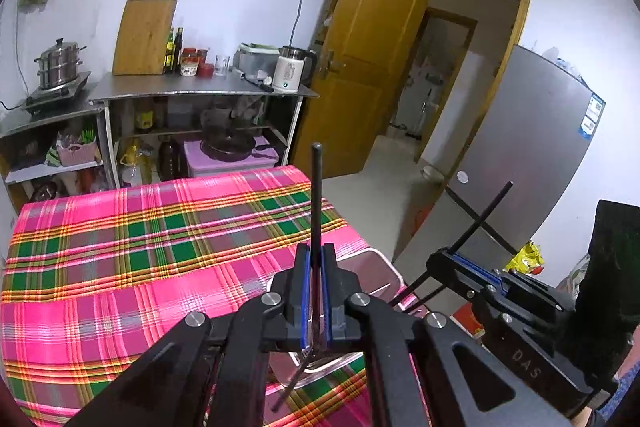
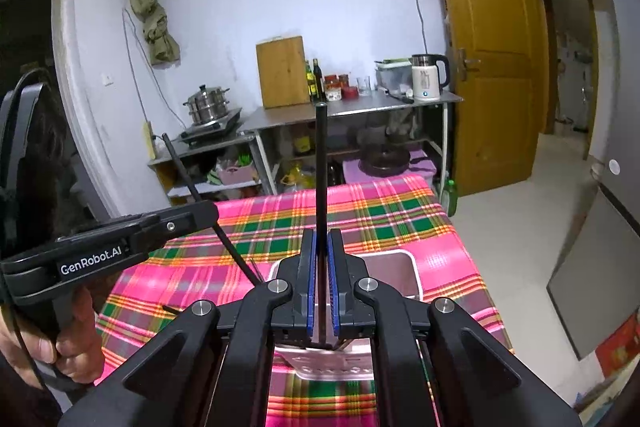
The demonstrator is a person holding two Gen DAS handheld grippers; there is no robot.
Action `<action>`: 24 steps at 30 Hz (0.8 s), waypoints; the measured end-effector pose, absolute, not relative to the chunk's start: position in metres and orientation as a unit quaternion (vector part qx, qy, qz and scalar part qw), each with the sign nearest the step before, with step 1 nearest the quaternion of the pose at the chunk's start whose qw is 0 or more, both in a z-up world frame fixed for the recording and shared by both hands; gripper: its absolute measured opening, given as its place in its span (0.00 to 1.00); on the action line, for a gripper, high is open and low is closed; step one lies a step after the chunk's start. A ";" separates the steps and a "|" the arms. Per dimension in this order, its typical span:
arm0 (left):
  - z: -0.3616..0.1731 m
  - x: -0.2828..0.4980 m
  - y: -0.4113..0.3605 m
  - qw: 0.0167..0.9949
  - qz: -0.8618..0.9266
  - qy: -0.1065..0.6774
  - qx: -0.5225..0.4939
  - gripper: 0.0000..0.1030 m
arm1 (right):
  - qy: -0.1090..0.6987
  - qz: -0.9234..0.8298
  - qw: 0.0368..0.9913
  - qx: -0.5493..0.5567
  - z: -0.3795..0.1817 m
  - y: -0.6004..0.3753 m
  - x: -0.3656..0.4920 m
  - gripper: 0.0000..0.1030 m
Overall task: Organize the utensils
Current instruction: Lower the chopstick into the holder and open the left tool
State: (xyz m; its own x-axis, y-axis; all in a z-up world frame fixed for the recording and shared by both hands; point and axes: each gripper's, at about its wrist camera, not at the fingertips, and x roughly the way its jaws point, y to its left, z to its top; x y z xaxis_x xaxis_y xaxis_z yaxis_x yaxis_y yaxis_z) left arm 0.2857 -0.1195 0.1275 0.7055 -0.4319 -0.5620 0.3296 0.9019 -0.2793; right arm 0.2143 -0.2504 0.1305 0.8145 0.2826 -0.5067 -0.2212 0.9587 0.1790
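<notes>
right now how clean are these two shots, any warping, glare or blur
Left wrist view: heavy fisheye bending, door and fridge bow outward, corners dark; the tablecloth glows oversaturated. Right wrist view: same bending on the door, sheen on the cloth; the tray reads soft. Each chopstick stays sharp.

Table (image 1: 120,247): plaid cloth bare over the far and left parts; free passage there.
Tray (image 2: 408,267) sits at the near right part of the table, below both grippers; its walls block low travel.
Left gripper (image 1: 316,255) and right gripper (image 2: 322,239) are side by side, each clamping a black chopstick (image 1: 317,195) that projects forward.
Beyond the far edge: shelf (image 1: 200,91), crowded.
Right of table: open floor (image 1: 384,163), then fridge (image 1: 532,147).
</notes>
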 end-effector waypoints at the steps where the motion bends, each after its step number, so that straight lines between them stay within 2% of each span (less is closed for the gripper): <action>1: 0.124 0.288 -0.120 0.919 -0.207 0.326 -0.079 0.05 | 0.278 0.132 0.950 0.054 0.126 -0.249 0.217 0.05; 14: 0.081 0.304 -0.125 0.906 -0.205 0.364 -0.065 0.05 | 0.325 0.127 0.937 0.037 0.082 -0.240 0.240 0.06; 22: 0.089 0.297 -0.117 0.910 -0.206 0.355 -0.065 0.08 | 0.336 0.121 0.933 0.037 0.079 -0.242 0.241 0.06; 24: 0.093 0.293 -0.115 0.912 -0.205 0.350 -0.065 0.09 | 0.328 0.119 0.936 0.035 0.085 -0.243 0.237 0.10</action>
